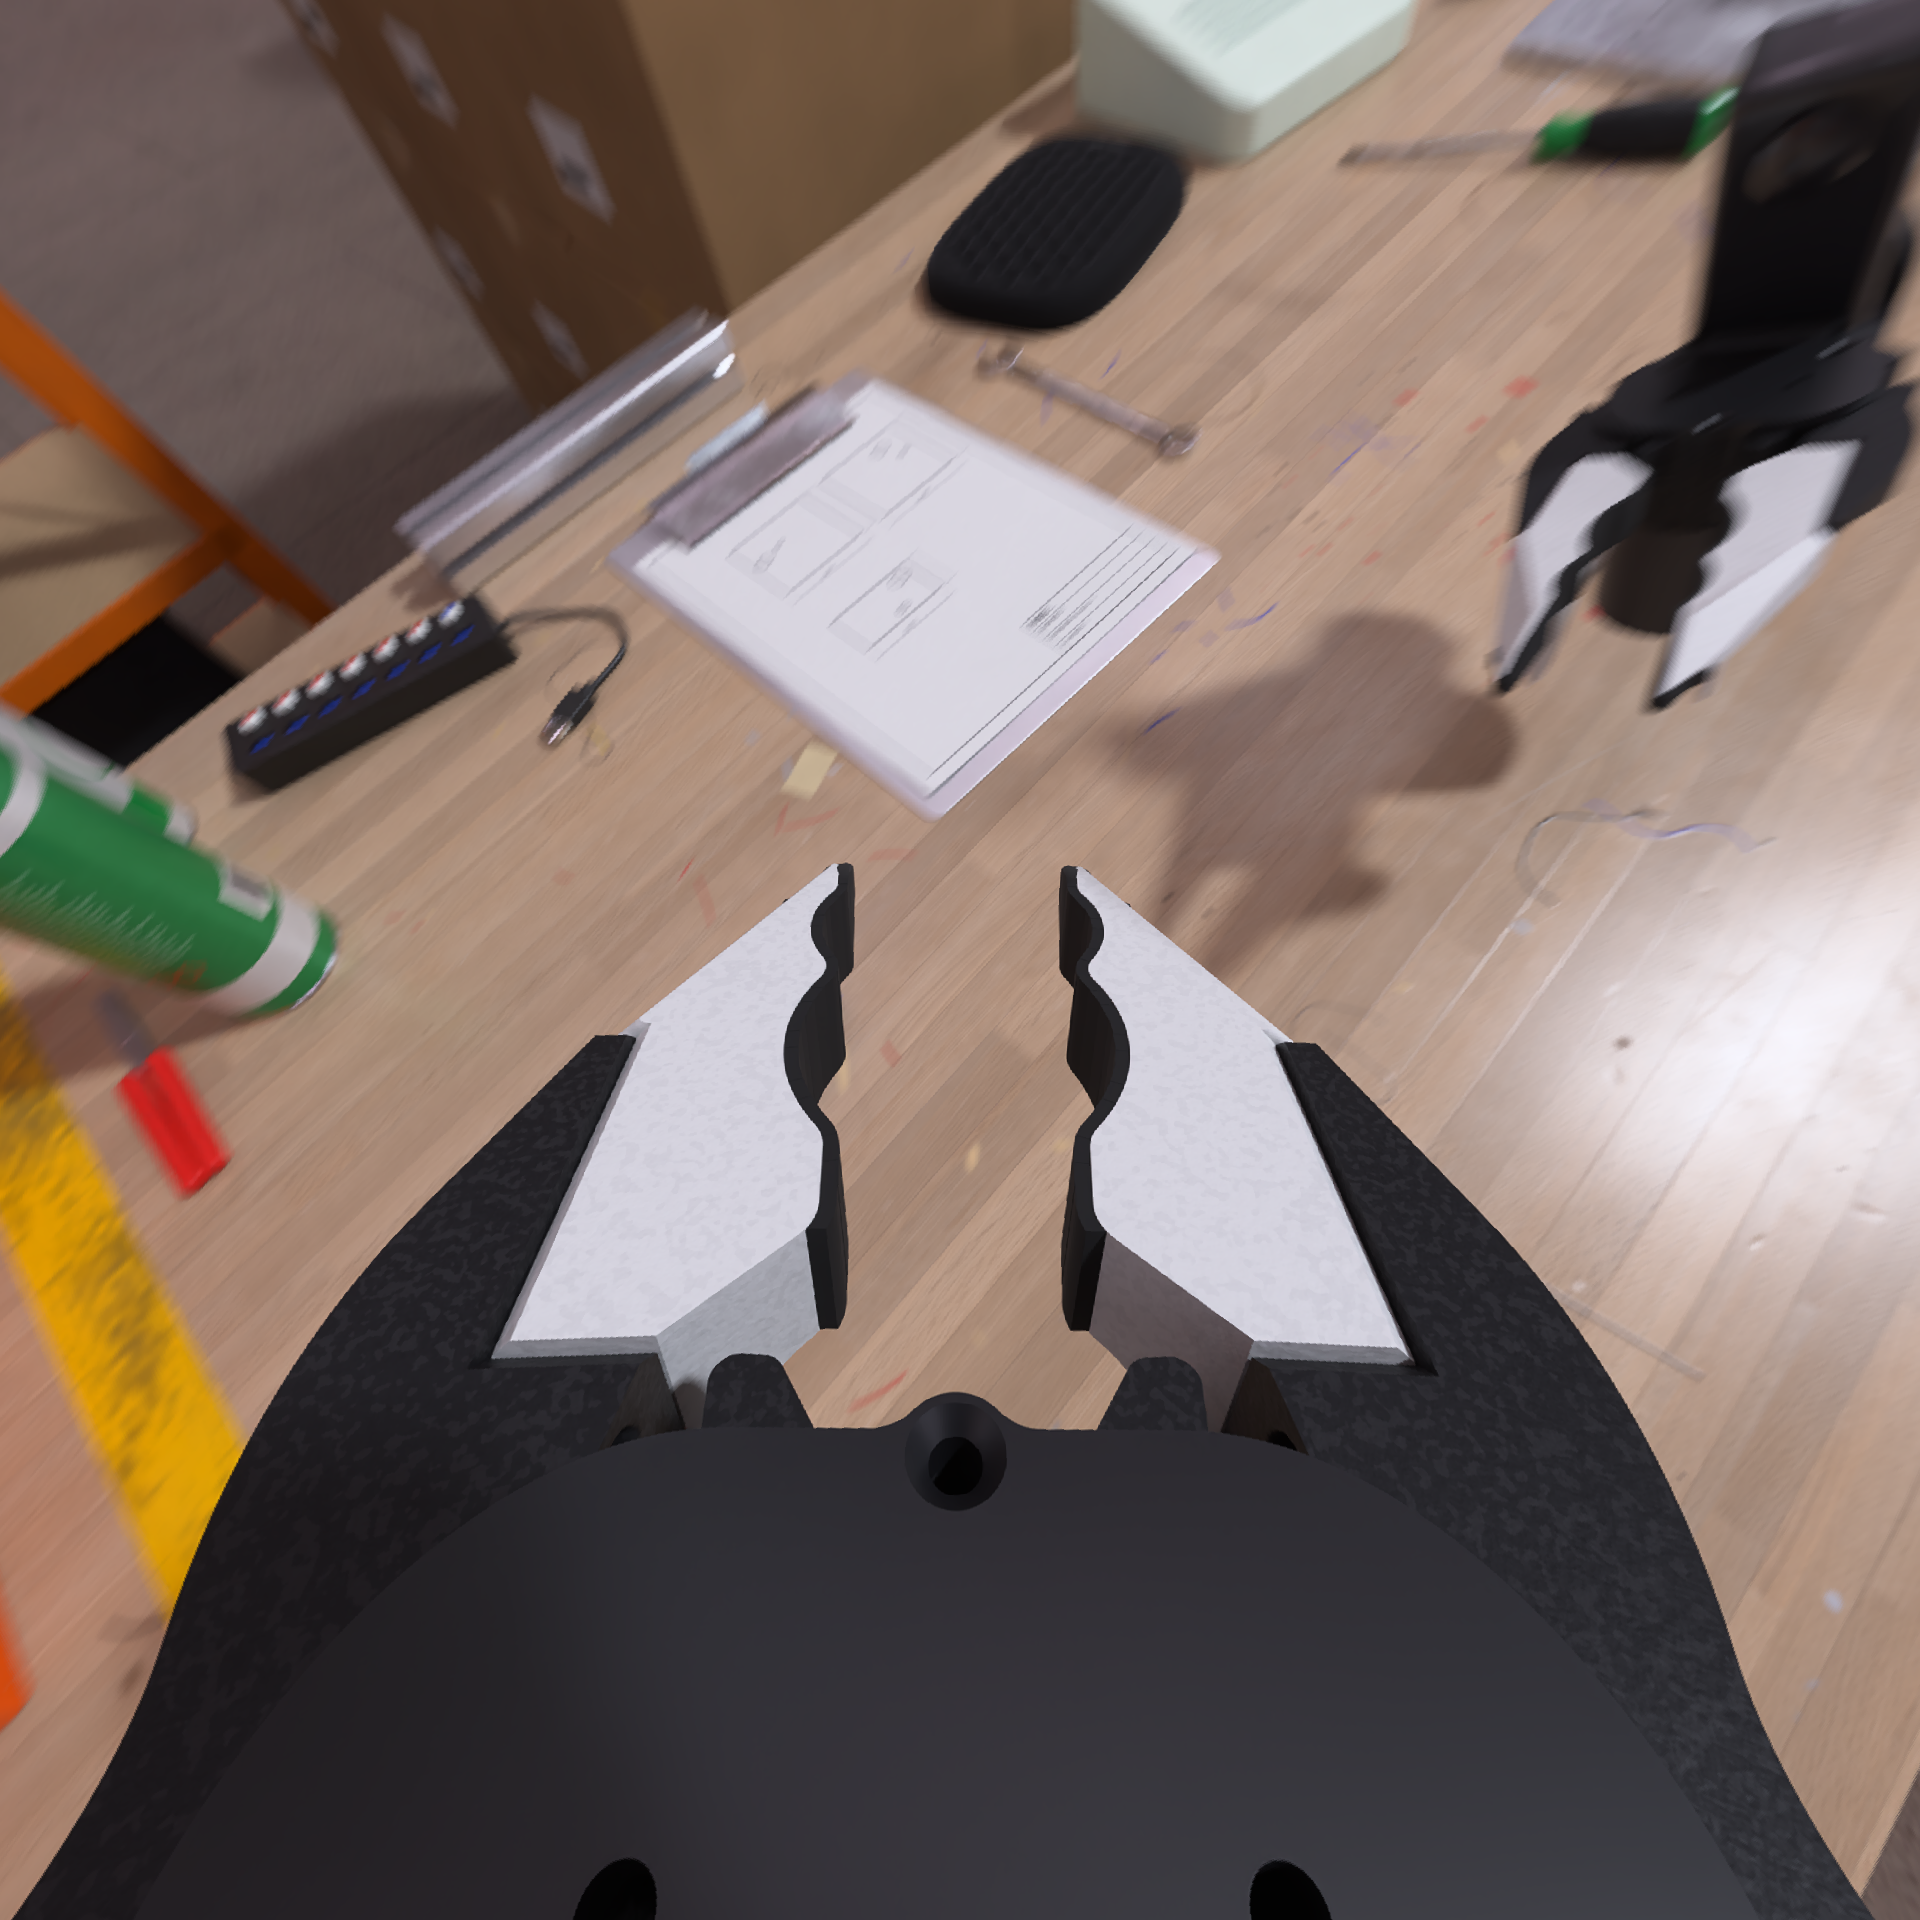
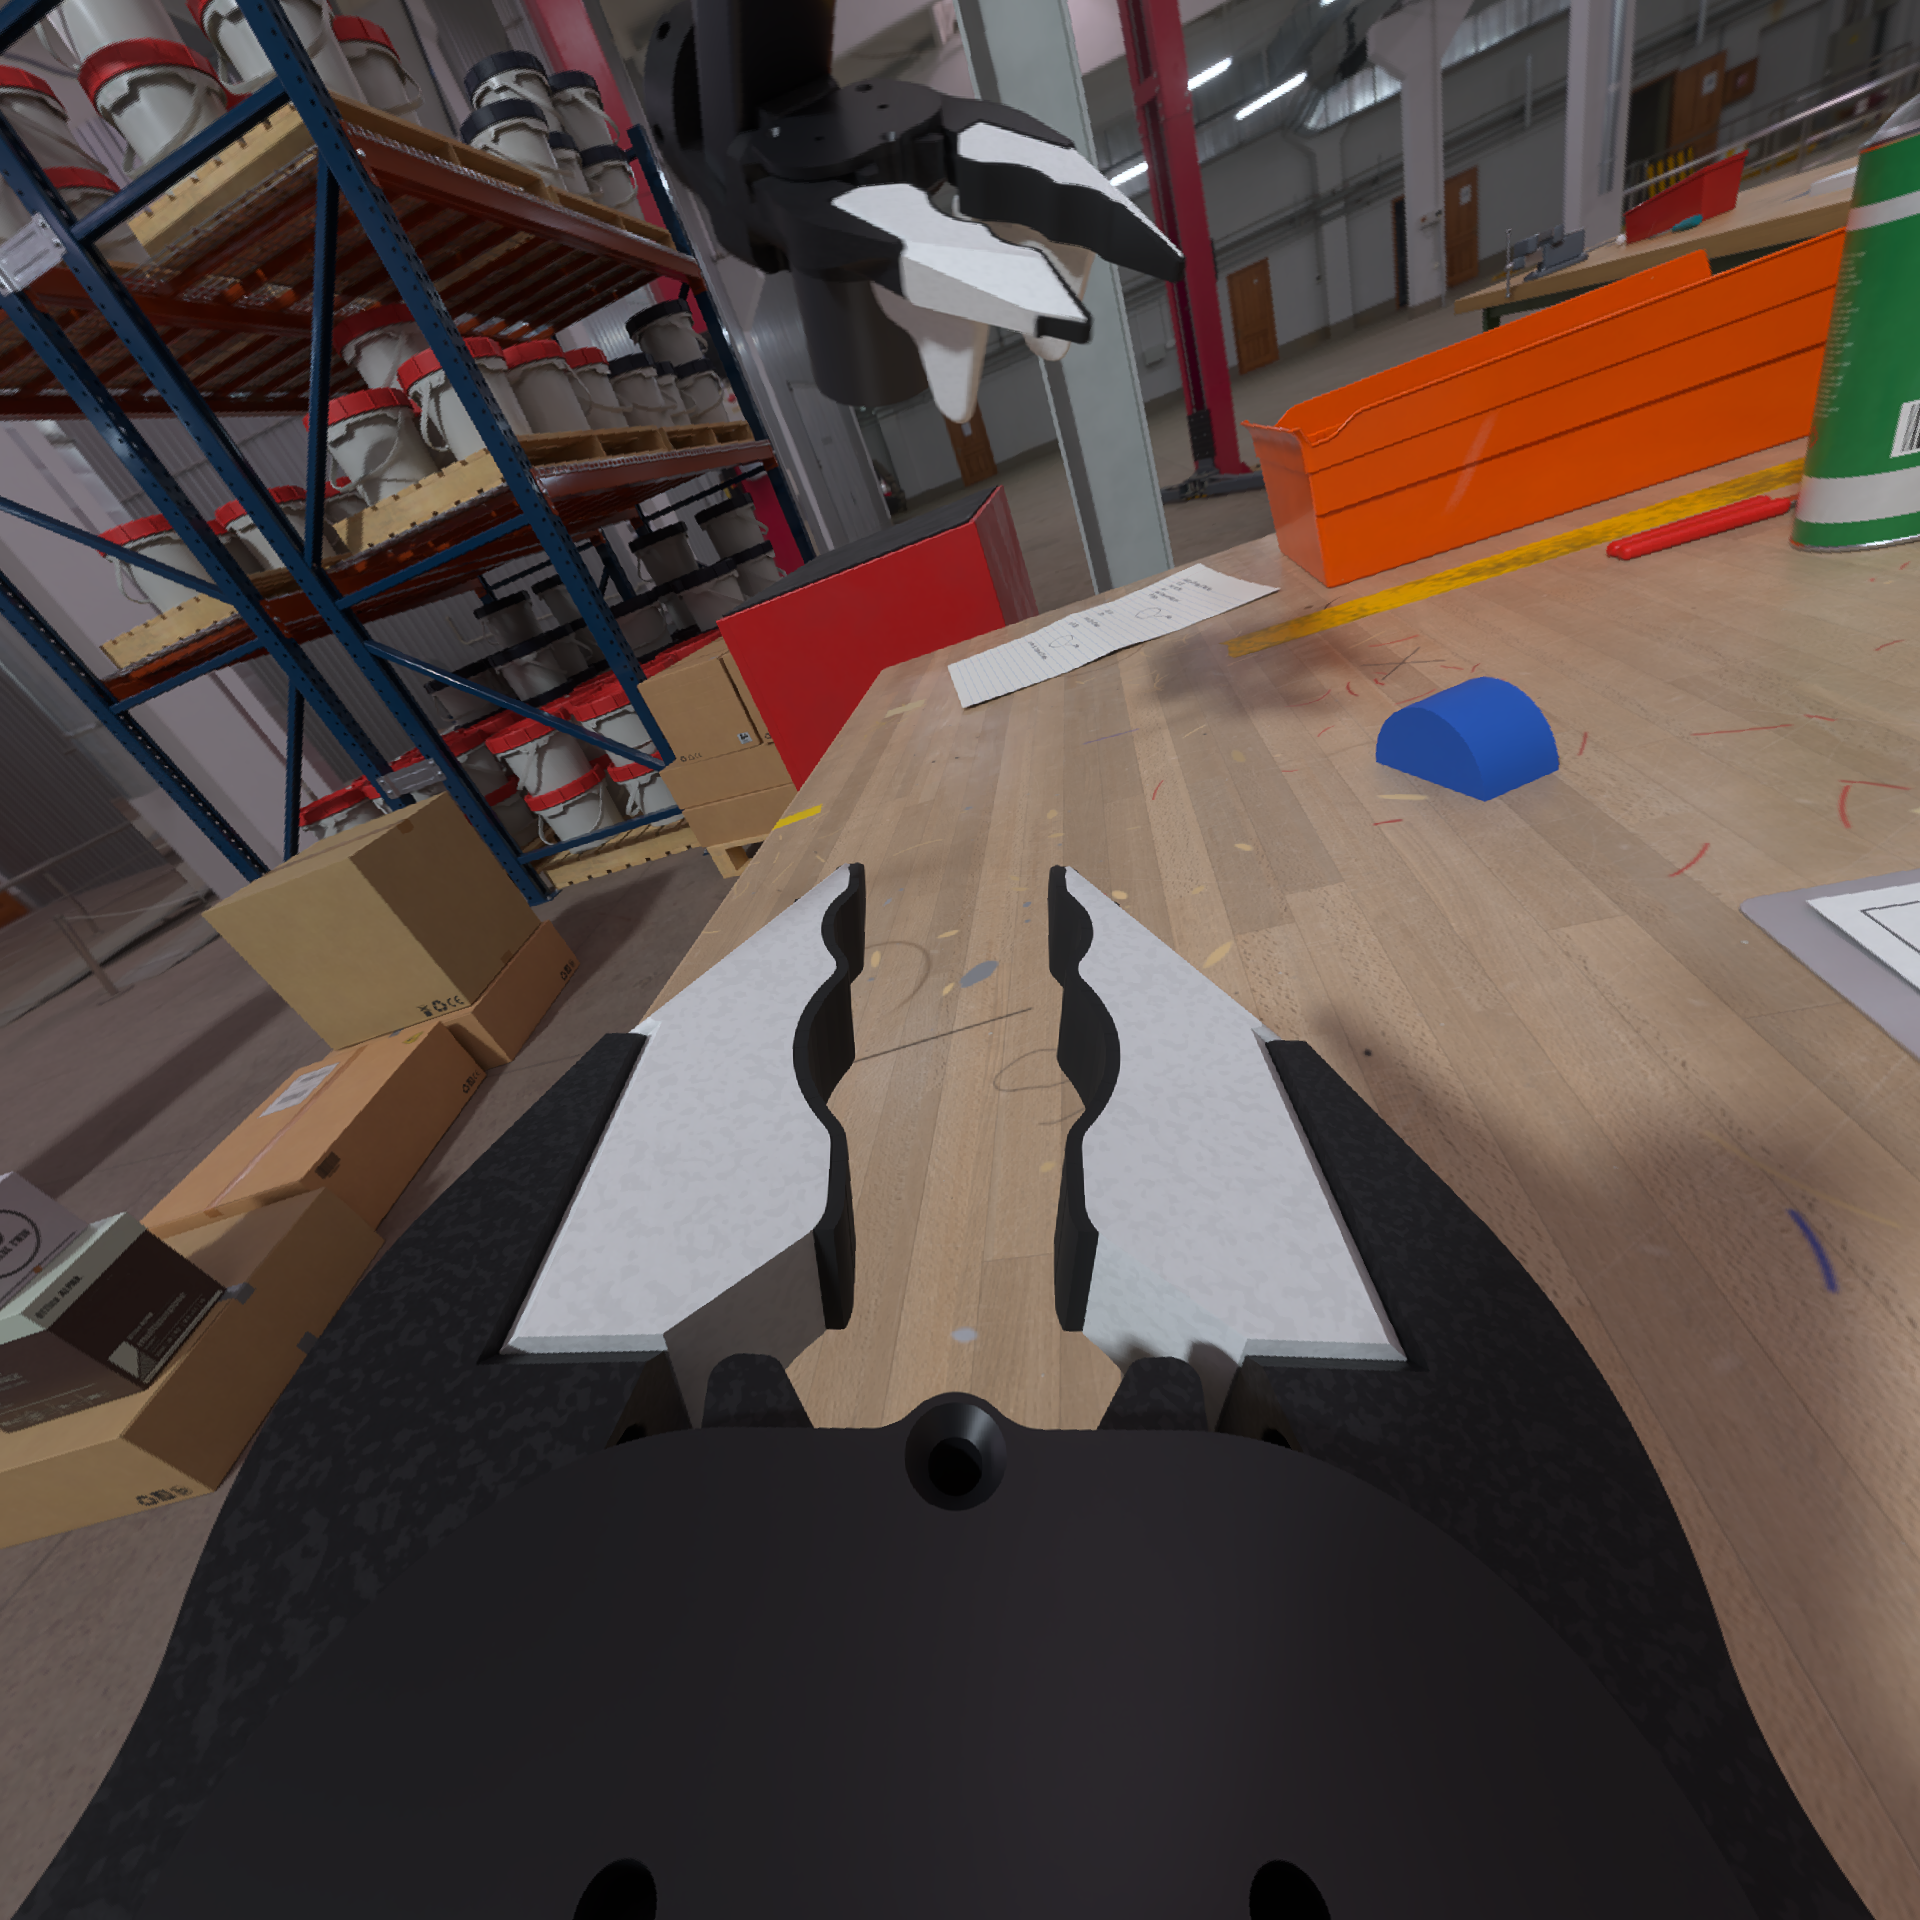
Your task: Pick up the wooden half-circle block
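A blue half-circle block [image 2: 1467, 736] lies flat side down on the wooden table [image 2: 1195, 935], ahead and to the right of my right gripper [image 2: 956, 883]. That gripper is open and empty, low over the table. My left gripper [image 1: 956, 883] is open and empty above the table; the block does not show in its blurred view. The left gripper also shows in the right wrist view [image 2: 1039, 343], hovering high. The right gripper shows in the left wrist view [image 1: 1600, 681], open.
A clipboard with paper [image 1: 914, 582], a black hub with a cable [image 1: 364, 691], a green can [image 1: 135, 894], a black pad [image 1: 1055, 229] and a wrench [image 1: 1086, 400] lie on the table. An orange bin [image 2: 1538, 405] and a paper sheet [image 2: 1101, 629] sit beyond the block. The table edge [image 2: 790, 831] is left.
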Robot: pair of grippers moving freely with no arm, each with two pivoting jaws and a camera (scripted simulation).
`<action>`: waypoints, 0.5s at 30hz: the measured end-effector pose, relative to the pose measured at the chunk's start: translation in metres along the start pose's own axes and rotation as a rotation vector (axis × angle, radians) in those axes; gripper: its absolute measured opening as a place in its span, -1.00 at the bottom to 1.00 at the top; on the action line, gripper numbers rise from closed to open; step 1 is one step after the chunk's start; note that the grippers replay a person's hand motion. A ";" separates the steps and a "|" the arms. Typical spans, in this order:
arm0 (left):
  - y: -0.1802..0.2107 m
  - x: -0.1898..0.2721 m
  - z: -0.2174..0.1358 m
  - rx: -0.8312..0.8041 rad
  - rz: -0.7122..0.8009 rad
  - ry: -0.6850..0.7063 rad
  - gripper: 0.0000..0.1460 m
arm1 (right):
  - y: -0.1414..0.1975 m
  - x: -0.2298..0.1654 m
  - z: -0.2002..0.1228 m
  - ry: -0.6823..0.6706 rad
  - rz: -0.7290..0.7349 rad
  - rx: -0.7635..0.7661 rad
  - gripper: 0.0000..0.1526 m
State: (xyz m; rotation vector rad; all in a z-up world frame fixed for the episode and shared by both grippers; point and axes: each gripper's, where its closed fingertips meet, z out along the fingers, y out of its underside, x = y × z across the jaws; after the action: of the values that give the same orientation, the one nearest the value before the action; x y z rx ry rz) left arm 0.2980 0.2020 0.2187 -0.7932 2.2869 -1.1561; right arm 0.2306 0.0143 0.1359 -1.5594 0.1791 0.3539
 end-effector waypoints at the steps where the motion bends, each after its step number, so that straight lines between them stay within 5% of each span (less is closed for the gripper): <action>1: 0.008 -0.012 -0.003 -0.041 -0.006 -0.024 -0.46 | 0.000 0.000 0.000 -0.001 0.000 -0.002 -0.54; 15: 0.093 -0.078 0.061 -0.309 -0.053 -0.065 -0.46 | 0.002 -0.002 0.001 -0.006 -0.010 -0.019 -0.54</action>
State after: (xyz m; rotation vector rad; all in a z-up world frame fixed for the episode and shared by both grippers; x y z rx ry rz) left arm 0.3664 0.2645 0.1186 -0.9936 2.4347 -0.7942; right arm 0.2274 0.0149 0.1344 -1.5773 0.1636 0.3537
